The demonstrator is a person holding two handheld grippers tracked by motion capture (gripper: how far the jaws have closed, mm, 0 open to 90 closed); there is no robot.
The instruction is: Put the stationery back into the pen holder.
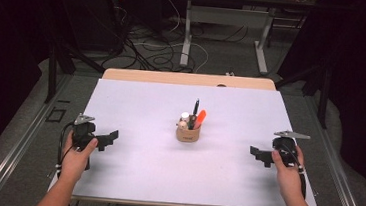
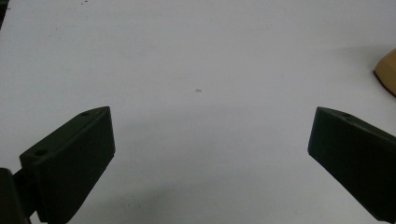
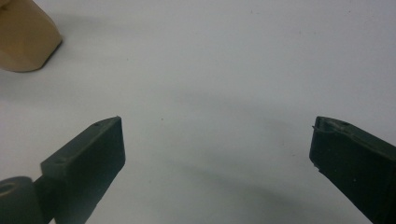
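Observation:
A small tan holder [image 1: 188,132] stands near the middle of the white table [image 1: 140,104]. It holds a black pen [image 1: 195,107], an orange marker [image 1: 200,117] and a white-capped item [image 1: 184,117]. My left gripper [image 1: 110,140] rests at the table's left, jaws wide apart with nothing between them, pointing right toward the holder. My right gripper [image 1: 258,154] sits at the right, also open and empty, pointing left. An edge of the holder [image 2: 386,70] appears at the right of the left gripper view, and its base [image 3: 25,39] at the top left of the right gripper view.
The white sheet covers a wooden tabletop whose far edge [image 1: 188,78] shows beyond it. Cables [image 1: 150,50] and metal table legs [image 1: 186,38] lie on the floor behind. Metal rails [image 1: 22,134] run along both sides.

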